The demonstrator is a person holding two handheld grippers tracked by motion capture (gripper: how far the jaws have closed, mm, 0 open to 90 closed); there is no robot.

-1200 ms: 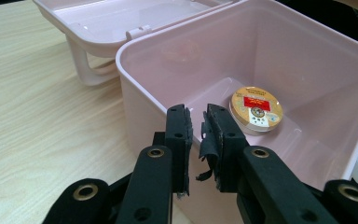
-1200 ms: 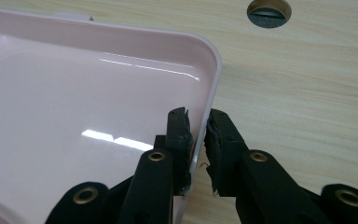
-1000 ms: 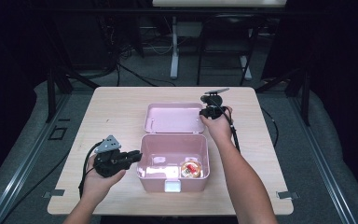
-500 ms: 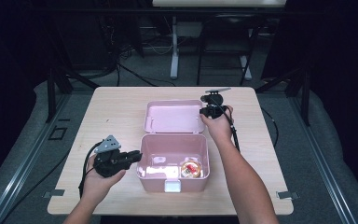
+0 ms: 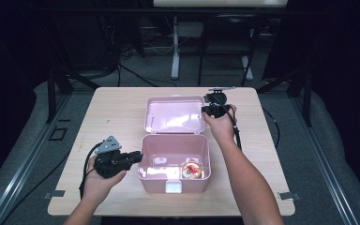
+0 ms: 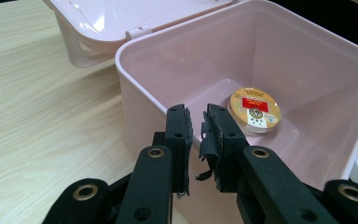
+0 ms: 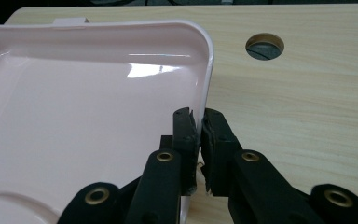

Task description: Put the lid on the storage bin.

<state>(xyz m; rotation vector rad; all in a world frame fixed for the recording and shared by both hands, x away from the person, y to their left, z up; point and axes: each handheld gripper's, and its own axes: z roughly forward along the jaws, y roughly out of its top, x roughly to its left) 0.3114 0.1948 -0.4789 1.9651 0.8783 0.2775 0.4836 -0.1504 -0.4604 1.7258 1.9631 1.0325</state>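
Two claws frame the pink box (image 5: 174, 161): the right claw (image 7: 199, 122) pinches the flat-lying lid's rim (image 7: 208, 70), nearly shut; the left claw (image 6: 196, 128), slightly parted, empty, sits at the box's left wall

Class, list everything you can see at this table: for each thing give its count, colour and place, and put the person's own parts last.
Storage box: 1, pink, near middle of the table, open.
Lid: 1, pink, hinged open behind the box, lying back on the table.
Latch: 1, white, on the box's front wall.
Round tin: 1, gold with a red label, on the box floor, right side.
Table: 1, light wood, with a round cable hole.
Left tool: 1, black, jaws nearly shut at the box's left wall.
Right tool: 1, black, jaws closed on the lid's right rim.
Hands: 2, left and right, each holding a tool.
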